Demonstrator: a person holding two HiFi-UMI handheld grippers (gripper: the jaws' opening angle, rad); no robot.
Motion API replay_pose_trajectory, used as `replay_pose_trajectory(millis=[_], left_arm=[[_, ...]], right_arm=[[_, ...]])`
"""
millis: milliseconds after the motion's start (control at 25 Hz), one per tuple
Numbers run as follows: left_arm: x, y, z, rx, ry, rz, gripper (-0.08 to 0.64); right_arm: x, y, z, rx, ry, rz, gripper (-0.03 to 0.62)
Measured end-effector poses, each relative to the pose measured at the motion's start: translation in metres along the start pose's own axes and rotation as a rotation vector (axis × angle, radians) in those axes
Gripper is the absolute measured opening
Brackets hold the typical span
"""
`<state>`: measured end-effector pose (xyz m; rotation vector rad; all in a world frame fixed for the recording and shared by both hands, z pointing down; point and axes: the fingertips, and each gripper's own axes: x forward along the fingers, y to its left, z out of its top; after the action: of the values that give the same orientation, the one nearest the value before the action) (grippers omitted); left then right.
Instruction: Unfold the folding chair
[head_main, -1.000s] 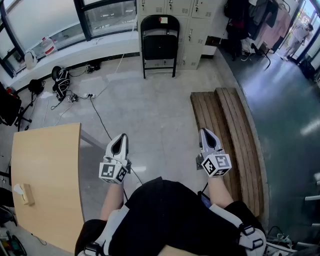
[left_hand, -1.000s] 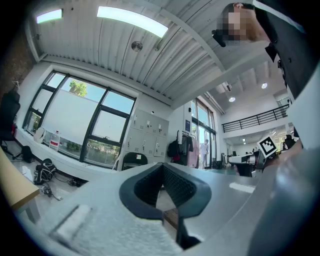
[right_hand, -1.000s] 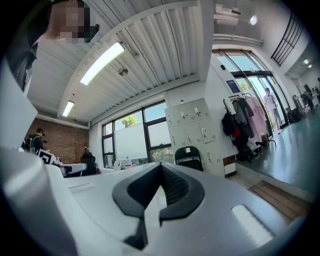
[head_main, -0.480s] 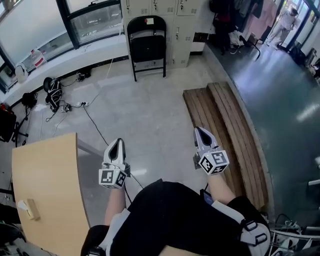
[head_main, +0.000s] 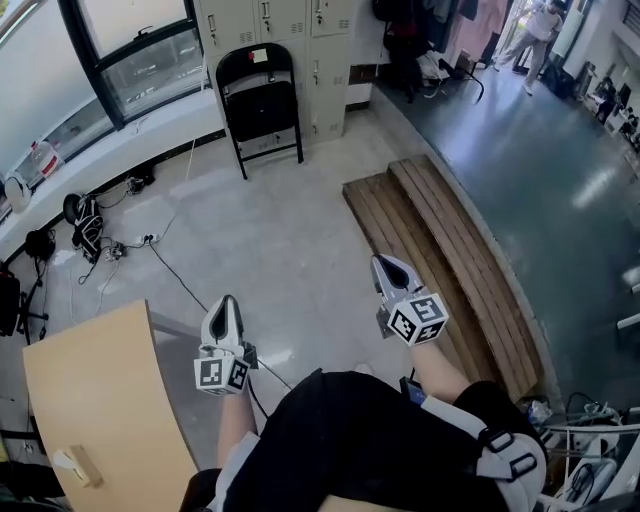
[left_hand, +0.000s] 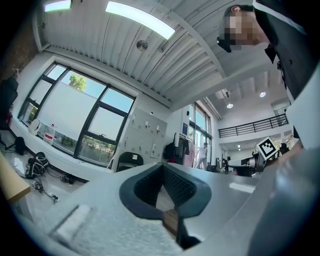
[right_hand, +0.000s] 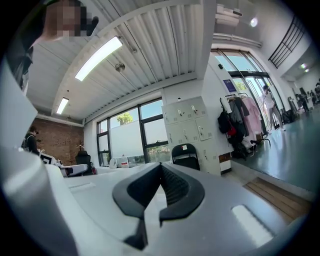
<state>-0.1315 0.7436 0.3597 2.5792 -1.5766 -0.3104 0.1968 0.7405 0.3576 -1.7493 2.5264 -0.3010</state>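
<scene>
A black folding chair (head_main: 260, 100) stands folded against the grey lockers (head_main: 285, 20) at the far side of the room. It shows small in the left gripper view (left_hand: 129, 161) and in the right gripper view (right_hand: 185, 155). My left gripper (head_main: 222, 305) and right gripper (head_main: 385, 262) are held side by side in front of the person's body, well short of the chair. Both point roughly toward it. Each gripper's jaws are shut with nothing between them, the left gripper (left_hand: 162, 167) and the right gripper (right_hand: 161, 166) alike.
A low wooden slat platform (head_main: 450, 260) runs along the right. A tan table (head_main: 100, 400) sits at the lower left. Bags and cables (head_main: 90, 225) lie on the floor under the window ledge. A person (head_main: 535, 25) stands far off at the back right.
The head view has swung, so the chair and floor have slid leftward in the picture. Both grippers stay shut and keep their place in front of the body.
</scene>
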Motion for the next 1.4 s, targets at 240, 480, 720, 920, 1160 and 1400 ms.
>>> replay_pose_trajectory(millis=[240,480,720,920,1160,1400], left_arm=[[-0.005,0.02,0.003,-0.006,0.024,-0.026,-0.002],[0.004,0.036,0.004,0.006,0.047,-0.053,-0.002],[0.057,0.055,0.001,0.039,0.015,-0.011,-0.002],[0.125,0.043,0.014,0.056,-0.024,0.0,-0.002],[0.195,0.026,0.007,0.072,-0.041,0.013,-0.002],[0.242,0.004,-0.006,0.067,-0.024,-0.013,-0.002]], right_arm=[[0.012,0.021,-0.001,0.021,0.001,-0.027,0.006],[0.03,0.032,-0.008,0.013,0.018,-0.053,0.006],[0.086,-0.015,0.0,0.012,-0.028,-0.079,0.006],[0.129,-0.064,0.022,0.005,-0.066,-0.041,0.006],[0.162,-0.117,0.039,-0.007,-0.063,0.0,0.005],[0.171,-0.159,0.048,0.003,-0.063,-0.008,0.006]])
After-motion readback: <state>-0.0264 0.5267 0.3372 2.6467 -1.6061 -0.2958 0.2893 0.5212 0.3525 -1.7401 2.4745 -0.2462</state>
